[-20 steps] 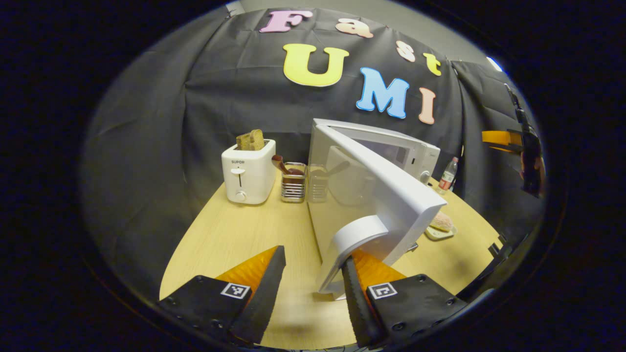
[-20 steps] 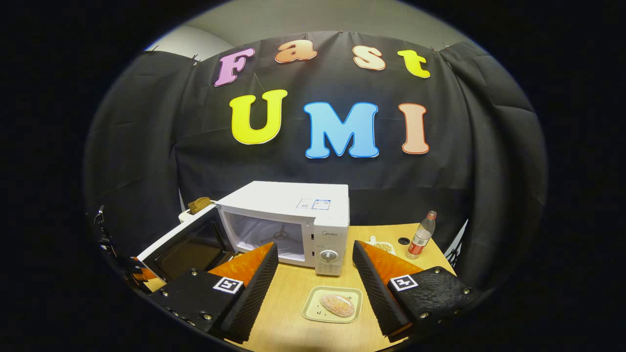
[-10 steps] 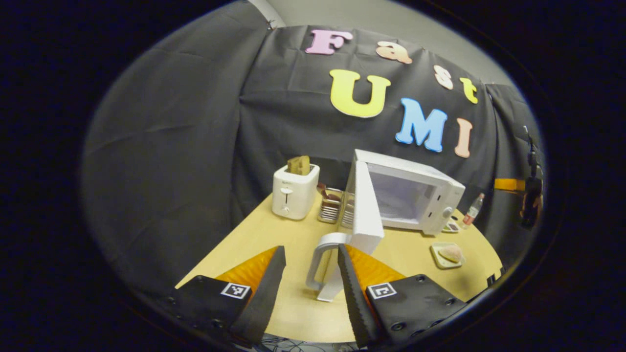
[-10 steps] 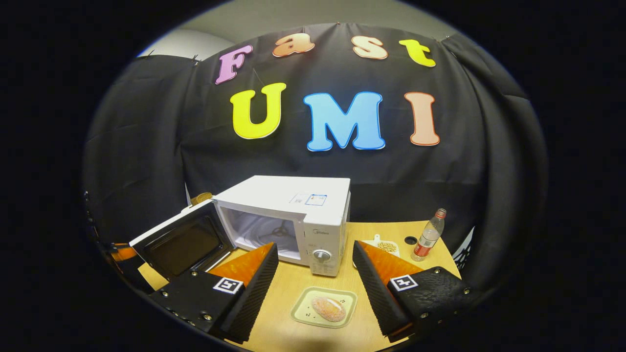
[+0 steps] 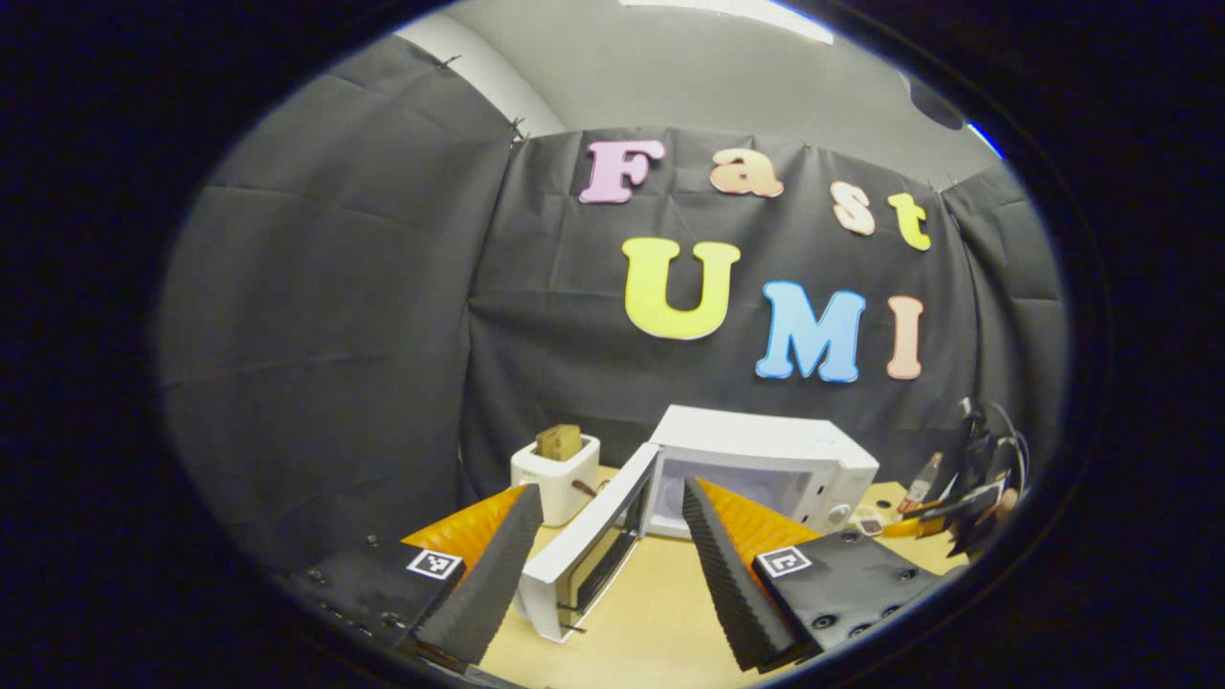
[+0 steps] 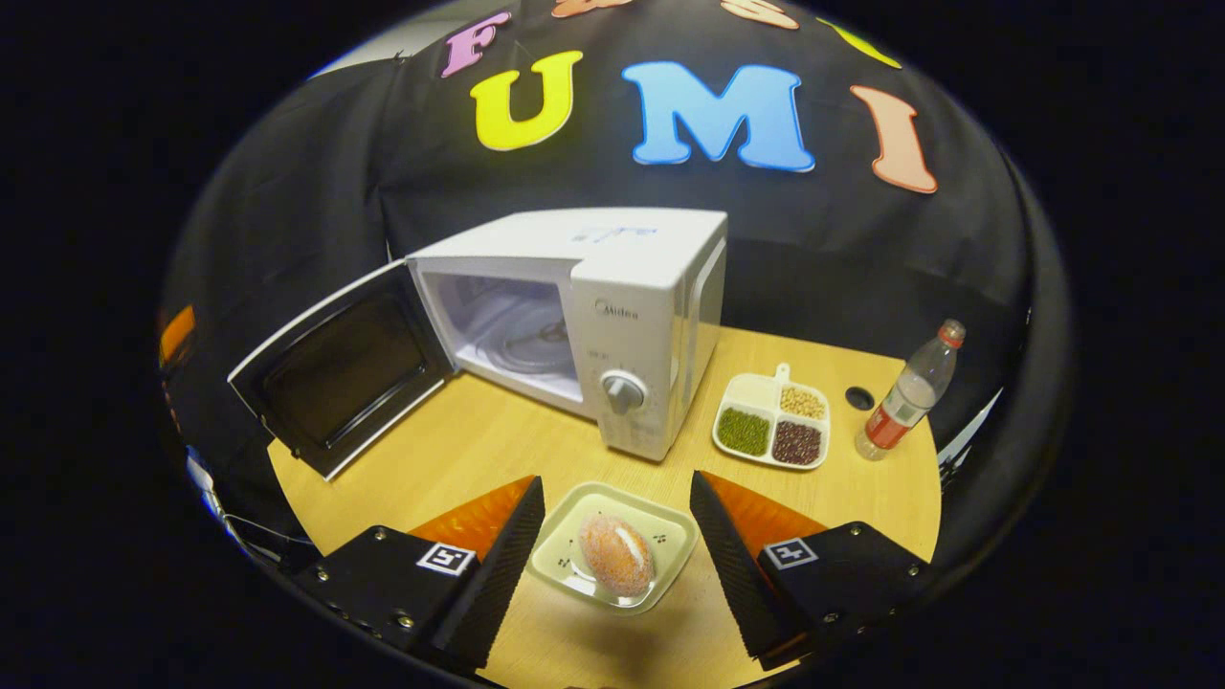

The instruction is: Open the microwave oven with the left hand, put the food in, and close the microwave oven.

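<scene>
Door (image 6: 337, 368) of the microwave (image 6: 612, 287) hangs wide open at the left of the right gripper view, its dark inner pane facing the cavity, with the glass turntable bare inside. A second ago the left gripper (image 5: 603, 565) had its jaws around the white door handle; now it has pulled back and up, jaws spread on nothing, and the swung door stands between them in the lower middle of the left gripper view, clear of both. A toaster (image 5: 556, 474) sits behind it at lower left centre. That suggests the opening step is done and the loading step is next.

In the right gripper view the camera has dropped closer to the surface (image 6: 478, 450). The right gripper (image 6: 617, 565) holds its jaws spread on either side of the pale plate (image 6: 670, 536) at bottom centre, the sugared bun (image 6: 615, 555) lying on it; they do not appear to touch the plate yet. Further right sit a divided dish of beans (image 6: 773, 431) and a water bottle (image 6: 909, 392), well clear of the path to the cavity.
</scene>
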Tool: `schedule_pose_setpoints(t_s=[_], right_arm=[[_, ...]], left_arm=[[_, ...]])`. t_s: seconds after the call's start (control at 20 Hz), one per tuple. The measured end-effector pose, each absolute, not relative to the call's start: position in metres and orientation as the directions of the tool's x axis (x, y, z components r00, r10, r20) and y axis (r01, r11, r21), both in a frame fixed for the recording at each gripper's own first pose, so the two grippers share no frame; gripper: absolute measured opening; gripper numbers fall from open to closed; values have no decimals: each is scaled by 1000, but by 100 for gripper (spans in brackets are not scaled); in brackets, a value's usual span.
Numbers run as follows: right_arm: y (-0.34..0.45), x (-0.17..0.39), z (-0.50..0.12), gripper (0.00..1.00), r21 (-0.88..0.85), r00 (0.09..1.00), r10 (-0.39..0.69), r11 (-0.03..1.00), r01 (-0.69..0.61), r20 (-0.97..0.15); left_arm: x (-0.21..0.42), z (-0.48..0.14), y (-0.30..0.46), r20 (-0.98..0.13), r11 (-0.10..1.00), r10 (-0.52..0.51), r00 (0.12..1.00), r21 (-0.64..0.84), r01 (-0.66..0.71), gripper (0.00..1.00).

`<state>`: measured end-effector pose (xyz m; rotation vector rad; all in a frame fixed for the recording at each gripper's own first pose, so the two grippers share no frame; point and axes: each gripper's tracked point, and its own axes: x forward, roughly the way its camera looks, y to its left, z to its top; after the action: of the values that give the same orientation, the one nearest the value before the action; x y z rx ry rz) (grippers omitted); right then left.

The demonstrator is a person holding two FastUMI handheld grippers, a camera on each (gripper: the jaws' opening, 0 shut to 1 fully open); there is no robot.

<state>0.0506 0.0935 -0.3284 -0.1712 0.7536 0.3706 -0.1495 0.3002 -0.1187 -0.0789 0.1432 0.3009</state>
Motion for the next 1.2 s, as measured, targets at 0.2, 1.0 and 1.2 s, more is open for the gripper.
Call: schedule_pose_setpoints(t_s=[0.2, 1.0, 1.2], right_arm=[[90, 42, -381, 94, 13, 538, 291, 887, -461, -791], [89, 31, -438, 72, -64, 449, 200, 860, -506, -871], [102, 29, -406, 72, -145, 516, 171, 845, -515, -839]], left_arm=[[-126, -84, 237, -97, 966, 251, 963, -43, -256, 96], [-117, -94, 225, -137, 972, 203, 970, -90, -216, 96], [-102, -94, 221, -123, 980, 155, 980, -105, -168, 96]])
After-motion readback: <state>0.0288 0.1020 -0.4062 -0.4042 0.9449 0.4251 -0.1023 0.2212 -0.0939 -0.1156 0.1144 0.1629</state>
